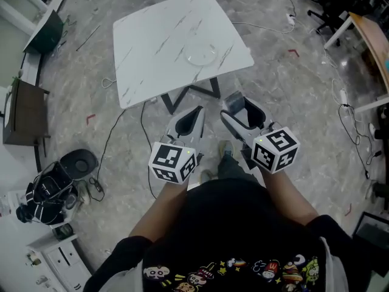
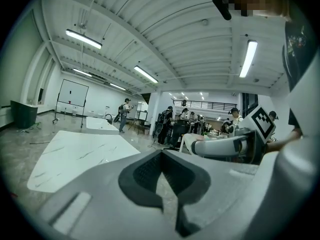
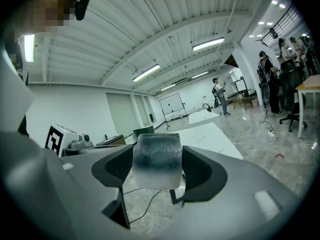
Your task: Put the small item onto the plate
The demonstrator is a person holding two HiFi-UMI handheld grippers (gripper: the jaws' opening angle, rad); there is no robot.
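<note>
Head view: nearest, in front of the person point(image 1: 234, 224), the left gripper point(image 1: 194, 115) has its jaws pressed together with nothing between them. Just beside it, the right gripper point(image 1: 238, 113) is clamped on the small item point(image 3: 156, 159), a grey, frosted-looking roll. Both hang over the floor point(image 1: 298, 96), short of the counter point(image 1: 155, 47). Farther out, the clear plate point(image 1: 200, 55) sits toward the counter's right side, well apart from the item.

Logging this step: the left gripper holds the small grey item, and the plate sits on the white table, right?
No: the right gripper holds the small grey item, as the right gripper view shows. The plate does sit on the white table.
</note>
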